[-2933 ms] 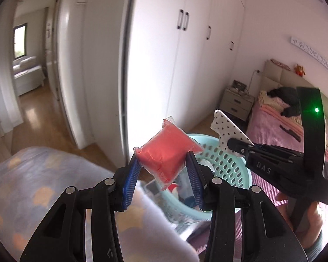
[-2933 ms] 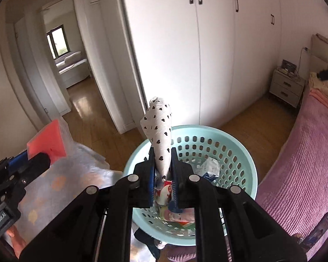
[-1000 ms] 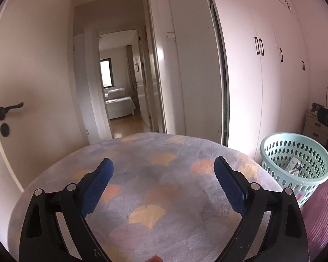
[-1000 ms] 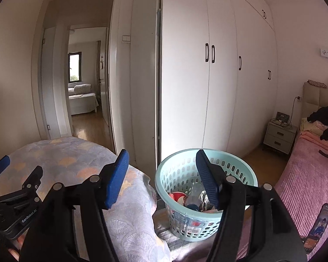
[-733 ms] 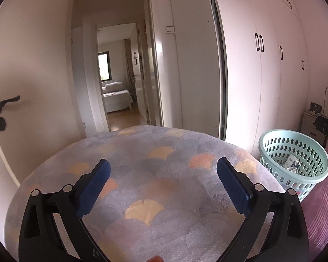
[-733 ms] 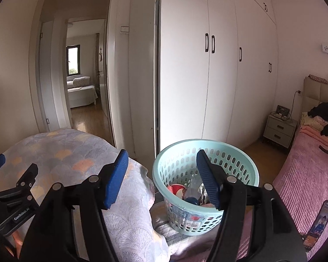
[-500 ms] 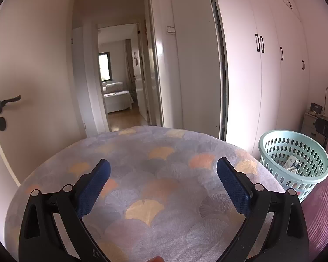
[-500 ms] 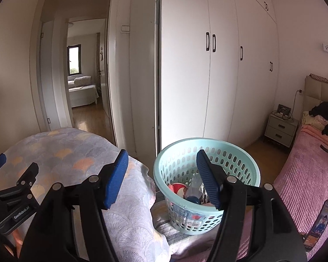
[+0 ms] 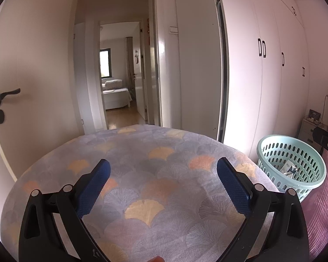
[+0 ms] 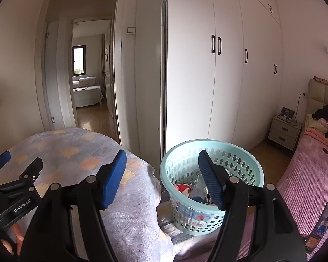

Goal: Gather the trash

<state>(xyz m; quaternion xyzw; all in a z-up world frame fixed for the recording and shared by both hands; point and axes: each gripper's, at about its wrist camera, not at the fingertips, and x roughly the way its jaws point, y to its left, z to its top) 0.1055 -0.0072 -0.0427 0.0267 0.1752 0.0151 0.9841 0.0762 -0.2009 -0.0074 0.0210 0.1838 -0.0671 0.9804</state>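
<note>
Round bench point(image 9: 164, 174) under a lilac fan-patterned quilted cloth, nothing on it. Pale turquoise perforated plastic basket point(image 10: 247, 159) just beside the bench, holding the collected trash point(image 10: 185, 190) (wrappers, a red-and-white packet). Left tool point(image 9: 163, 187): blue pads wide apart, holding nothing, above the bench. Right tool point(image 10: 163, 179): pads apart, holding nothing, near the basket.

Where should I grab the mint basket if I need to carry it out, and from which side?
Take the basket by its top rim, probably on the near side, coming down from above with the right gripper, which is open and already closest. The rim is a firm band a finger can hook over, while the perforated wall below bulges and tapers. Trash sits low inside, so a finger can likely slip in.
</note>
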